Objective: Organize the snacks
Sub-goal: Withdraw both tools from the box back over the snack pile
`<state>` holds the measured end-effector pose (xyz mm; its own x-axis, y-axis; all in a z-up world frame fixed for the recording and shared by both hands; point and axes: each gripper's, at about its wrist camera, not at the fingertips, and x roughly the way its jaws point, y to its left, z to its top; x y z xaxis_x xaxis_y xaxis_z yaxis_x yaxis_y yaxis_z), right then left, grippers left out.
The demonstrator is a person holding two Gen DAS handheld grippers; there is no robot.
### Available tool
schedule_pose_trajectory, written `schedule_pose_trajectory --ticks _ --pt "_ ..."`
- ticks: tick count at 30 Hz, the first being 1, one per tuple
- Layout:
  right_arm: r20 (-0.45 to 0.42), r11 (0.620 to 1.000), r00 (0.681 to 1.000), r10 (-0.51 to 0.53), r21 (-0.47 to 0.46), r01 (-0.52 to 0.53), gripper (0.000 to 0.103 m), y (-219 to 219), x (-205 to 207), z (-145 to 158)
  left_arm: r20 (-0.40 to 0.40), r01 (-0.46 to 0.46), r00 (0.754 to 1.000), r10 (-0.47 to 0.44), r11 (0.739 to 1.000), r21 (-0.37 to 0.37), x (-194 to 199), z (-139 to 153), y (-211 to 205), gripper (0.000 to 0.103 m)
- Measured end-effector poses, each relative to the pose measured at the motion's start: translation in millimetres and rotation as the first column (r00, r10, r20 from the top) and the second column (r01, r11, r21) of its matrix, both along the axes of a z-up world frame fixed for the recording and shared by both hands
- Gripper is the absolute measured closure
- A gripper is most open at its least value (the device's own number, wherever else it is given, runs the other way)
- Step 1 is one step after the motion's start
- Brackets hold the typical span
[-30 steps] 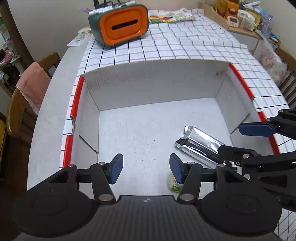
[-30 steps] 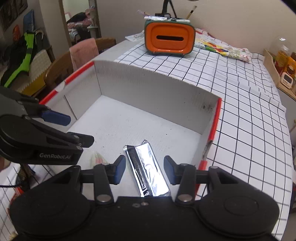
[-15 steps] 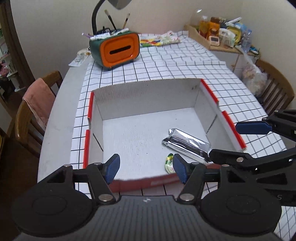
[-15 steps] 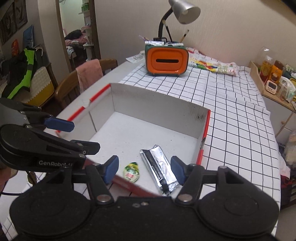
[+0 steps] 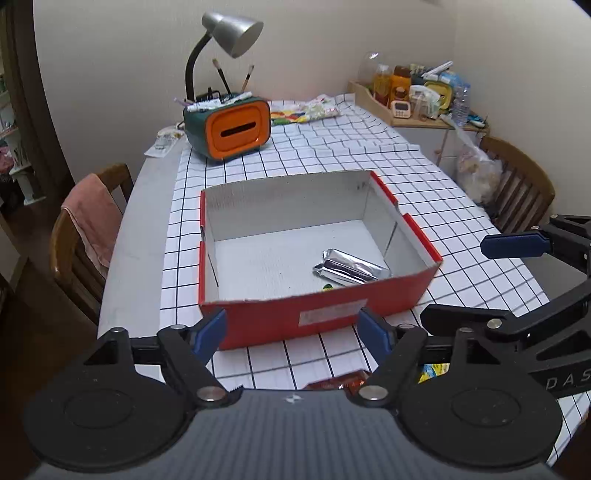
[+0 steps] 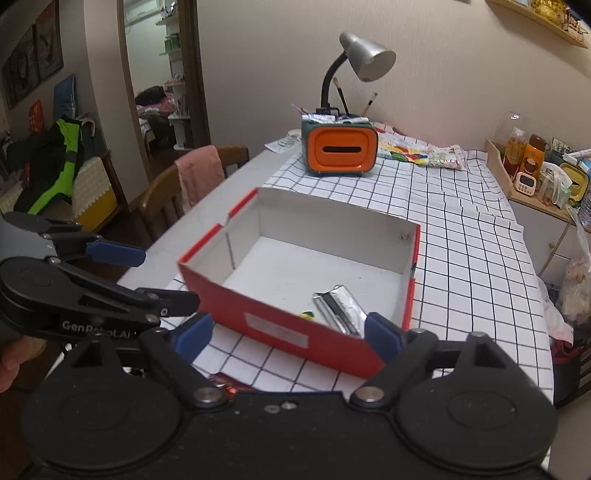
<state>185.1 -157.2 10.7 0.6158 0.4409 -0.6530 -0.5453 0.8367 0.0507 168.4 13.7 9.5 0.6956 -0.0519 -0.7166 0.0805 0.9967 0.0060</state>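
Inside red box [image 5: 317, 317]: foil packet [image 5: 351, 268] plus small green-yellow candy [image 6: 307, 315], near front wall. Left tool [image 5: 291, 330] and right tool [image 6: 288, 332] both spread apart, empty. In front of box, more wrappers [image 5: 343, 382] left to load. Roughly partway.

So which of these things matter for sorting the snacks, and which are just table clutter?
Job:
red box
silver foil packet in it
small green-yellow snack in it
orange-red wrapper and yellow wrapper on the table by the grippers

Clutter:
orange tissue box
desk lamp
pink towel on a chair
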Motion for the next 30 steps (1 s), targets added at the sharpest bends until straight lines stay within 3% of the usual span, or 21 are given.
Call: schedule_pose_trajectory --ticks 4,14,20,30 --pt "0.005 1.0 1.0 0.003 0.022 -0.003 0.004 -1.0 -20.8 1.0 0.022 0.015 1.0 -0.015 1.0 -0.005 -24.6 4.0 4.8 0.021" --pt "-0.007 0.998 1.0 -0.005 0.066 0.005 0.0 -15.1 -62.0 -15.9 0.074 0.044 0.996 -0.041 0.998 -0.042 -84.4 -6.8 14.6 0.014" --pt "-0.026 0.999 1.0 -0.013 0.052 0.014 0.0 -33.3 -83.0 -45.0 0.028 0.097 0.995 -0.094 0.992 -0.085 -111.0 -31.7 14.8 0.008" --pt "-0.028 0.997 0.998 0.06 -0.043 -0.061 0.0 -37.4 -94.1 -89.9 -0.084 0.262 0.961 -0.264 0.964 -0.038 -141.5 -85.7 -8.0 0.008"
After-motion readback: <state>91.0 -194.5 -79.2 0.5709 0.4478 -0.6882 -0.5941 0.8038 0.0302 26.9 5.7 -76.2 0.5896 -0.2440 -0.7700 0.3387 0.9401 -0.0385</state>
